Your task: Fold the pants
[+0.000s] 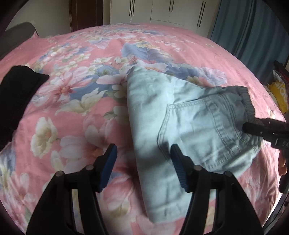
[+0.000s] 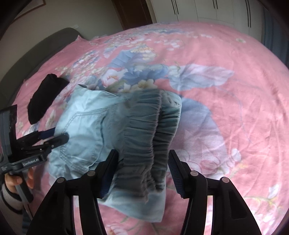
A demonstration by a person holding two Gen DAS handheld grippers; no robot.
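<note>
Light blue denim pants (image 1: pixel 180 126) lie folded on the pink floral bed, back pocket up, with a gathered elastic waistband (image 2: pixel 144 130). My left gripper (image 1: pixel 143 157) is open above the pants' left edge; it also shows in the right wrist view (image 2: pixel 59 135). My right gripper (image 2: pixel 142 162) is open, its jaws on either side of the waistband, which bunches up between them. In the left wrist view the right gripper (image 1: pixel 247 126) touches the waistband at the right.
A black folded garment (image 1: pixel 16 97) lies on the bed to the left, also in the right wrist view (image 2: pixel 45 97). The pink floral bedspread (image 2: pixel 225 72) stretches away. White wardrobes (image 1: pixel 162 10) stand behind, blue curtains (image 1: pixel 252 30) at right, a yellow bag (image 1: pixel 280 94) beside the bed.
</note>
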